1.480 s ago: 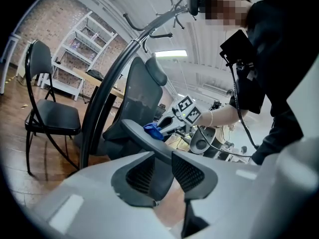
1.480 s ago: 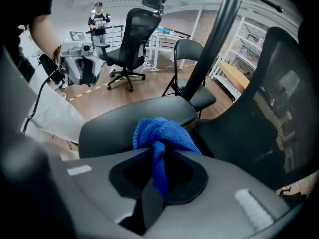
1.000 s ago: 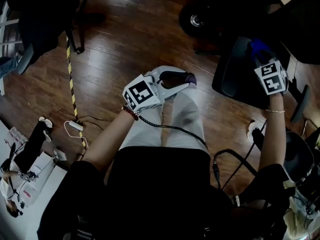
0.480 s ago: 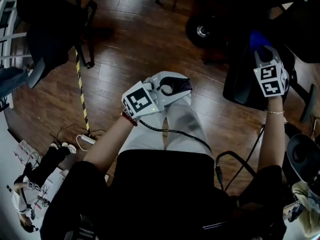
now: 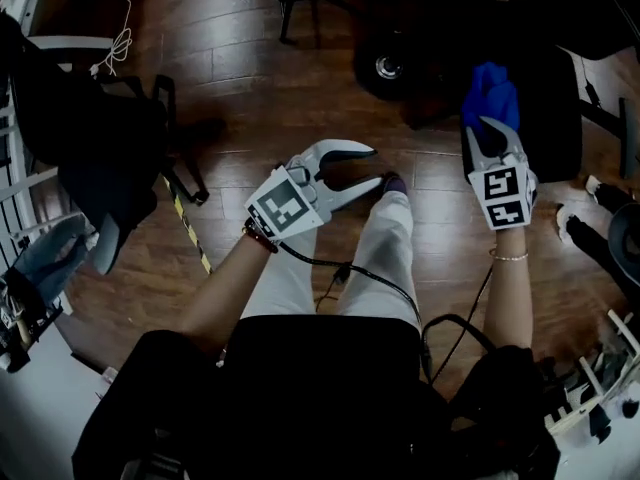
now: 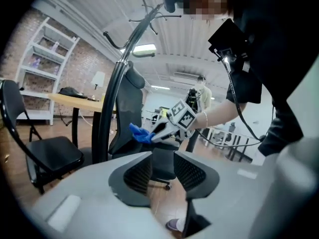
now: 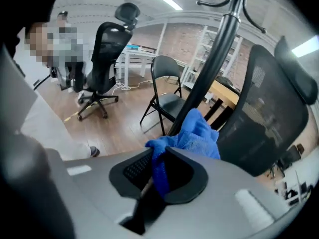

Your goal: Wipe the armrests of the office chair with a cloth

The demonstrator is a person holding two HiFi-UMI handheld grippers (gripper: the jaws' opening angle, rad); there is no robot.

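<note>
My right gripper is shut on a bunched blue cloth, held above the wooden floor beside the dark office chair. In the right gripper view the cloth bulges out between the pads of that gripper, with the chair's mesh back close on the right. My left gripper hangs over the person's knee. Its jaws have just been opening and nothing is between them. The left gripper view looks past the open left gripper to the right gripper holding the cloth. No armrest shows clearly.
A coat stand pole rises next to the mesh chair. A black folding chair and a second office chair stand farther off. Another dark chair and yellow-black floor tape lie left. A cable trails over the person's legs.
Both hands have moved and rolled. The right gripper with the cloth has shifted leftward in the head view. The left jaws stand wider apart than before.
</note>
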